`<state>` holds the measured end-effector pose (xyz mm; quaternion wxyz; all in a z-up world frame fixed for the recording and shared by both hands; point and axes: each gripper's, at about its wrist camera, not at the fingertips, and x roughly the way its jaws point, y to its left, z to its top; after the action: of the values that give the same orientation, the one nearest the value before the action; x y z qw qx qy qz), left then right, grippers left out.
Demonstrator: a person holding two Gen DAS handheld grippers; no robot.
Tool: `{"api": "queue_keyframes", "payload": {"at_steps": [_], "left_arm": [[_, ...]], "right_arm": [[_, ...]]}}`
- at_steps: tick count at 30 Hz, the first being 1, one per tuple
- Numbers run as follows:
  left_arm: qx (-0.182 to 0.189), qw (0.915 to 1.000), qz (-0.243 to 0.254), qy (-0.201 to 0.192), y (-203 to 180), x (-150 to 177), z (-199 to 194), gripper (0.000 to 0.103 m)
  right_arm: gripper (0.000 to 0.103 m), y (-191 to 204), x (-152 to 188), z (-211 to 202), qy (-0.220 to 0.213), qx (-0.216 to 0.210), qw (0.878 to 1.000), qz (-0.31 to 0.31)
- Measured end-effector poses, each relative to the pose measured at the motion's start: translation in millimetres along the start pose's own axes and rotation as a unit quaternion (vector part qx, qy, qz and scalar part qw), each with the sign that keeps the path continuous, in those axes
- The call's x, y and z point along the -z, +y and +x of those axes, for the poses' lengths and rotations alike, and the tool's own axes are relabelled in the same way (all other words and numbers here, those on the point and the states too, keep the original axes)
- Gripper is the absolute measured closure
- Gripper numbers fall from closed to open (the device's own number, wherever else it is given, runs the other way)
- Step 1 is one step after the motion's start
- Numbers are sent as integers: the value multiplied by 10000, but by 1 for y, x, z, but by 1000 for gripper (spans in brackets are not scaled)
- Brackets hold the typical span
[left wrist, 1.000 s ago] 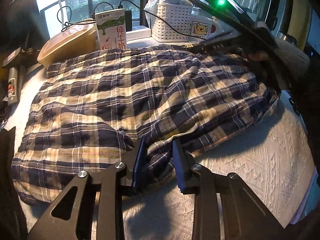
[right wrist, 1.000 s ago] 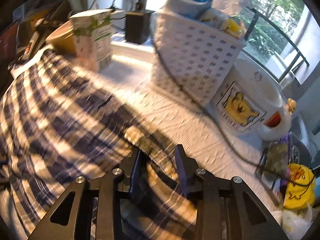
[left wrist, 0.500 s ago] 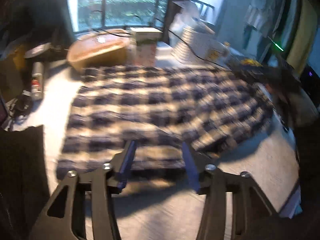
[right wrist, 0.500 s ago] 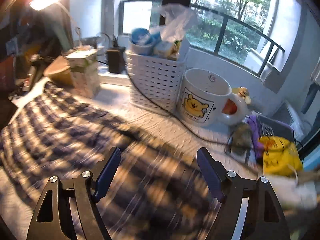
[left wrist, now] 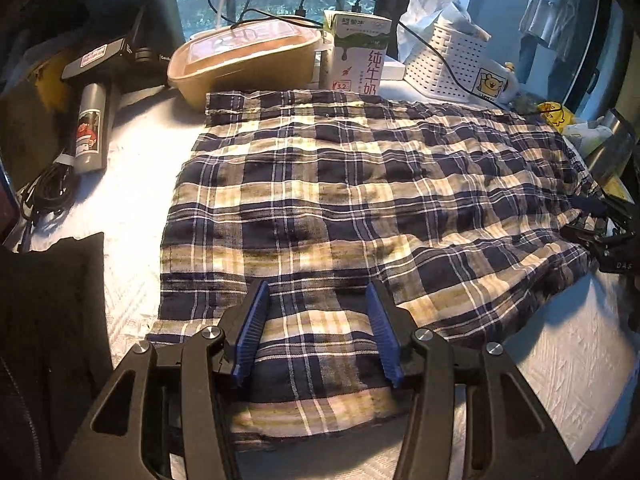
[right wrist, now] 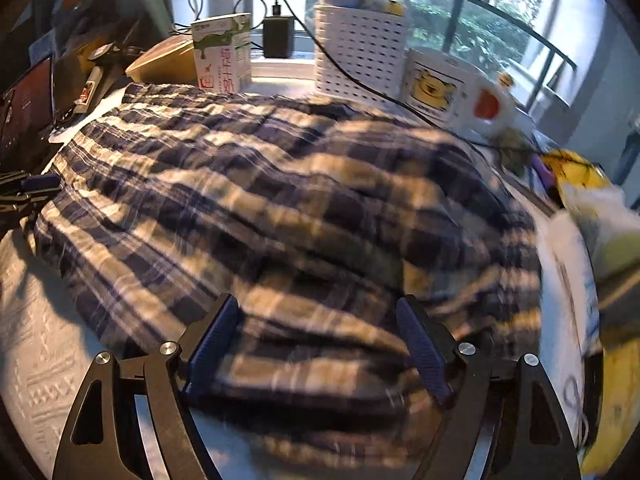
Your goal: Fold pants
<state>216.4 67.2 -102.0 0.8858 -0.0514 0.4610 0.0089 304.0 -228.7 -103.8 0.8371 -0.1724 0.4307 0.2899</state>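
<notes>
The navy and cream plaid pants (left wrist: 360, 200) lie spread flat on the white textured cloth (left wrist: 560, 360), folded over lengthwise. My left gripper (left wrist: 318, 336) is open and empty, just above the pants' near edge. My right gripper (right wrist: 320, 352) is open and empty, above the other end of the pants (right wrist: 280, 200). The right wrist view is blurred. The right gripper's dark tips also show at the far right edge of the left wrist view (left wrist: 600, 236).
Along the window side stand a tan lidded box (left wrist: 244, 60), a milk carton (left wrist: 356, 56), a white basket (left wrist: 444, 60) and a bear mug (right wrist: 440, 84). A grey canister (left wrist: 90, 128) and cables lie at left. A yellow bag (right wrist: 580, 184) sits at right.
Both grippers have opened, let go of the pants and pulled back and up. The pants now lie flat and spread on the cloth.
</notes>
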Motion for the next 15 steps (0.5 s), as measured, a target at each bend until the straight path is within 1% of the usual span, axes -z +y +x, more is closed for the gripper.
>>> {"api": "queue_keyframes", "payload": {"at_steps": [3, 5, 7, 9, 11, 13, 15], "left_arm": [[30, 9999, -113, 24, 7, 2, -8, 53], [-1, 9999, -139, -79, 10, 4, -20, 53], [-48, 9996, -92, -273, 11, 4, -32, 53], [-117, 9988, -110, -452, 14, 7, -44, 53], [-168, 9982, -236, -532, 21, 10, -50, 53], [-211, 9975, -428, -514, 30, 12, -51, 53], [-301, 9969, -582, -442, 41, 14, -49, 53]], "right_arm": [[21, -2, 12, -12, -13, 100, 9999, 91], [21, -2, 22, -25, -76, 227, 9996, 165], [20, -5, 31, -39, -157, 269, 9990, 326], [20, -10, 41, -55, -270, 304, 9974, 602], [20, -17, 51, -66, -329, 306, 9945, 944], [20, -25, 62, -74, -395, 324, 9895, 1351], [20, -36, 71, -78, -417, 204, 9824, 1809]]}}
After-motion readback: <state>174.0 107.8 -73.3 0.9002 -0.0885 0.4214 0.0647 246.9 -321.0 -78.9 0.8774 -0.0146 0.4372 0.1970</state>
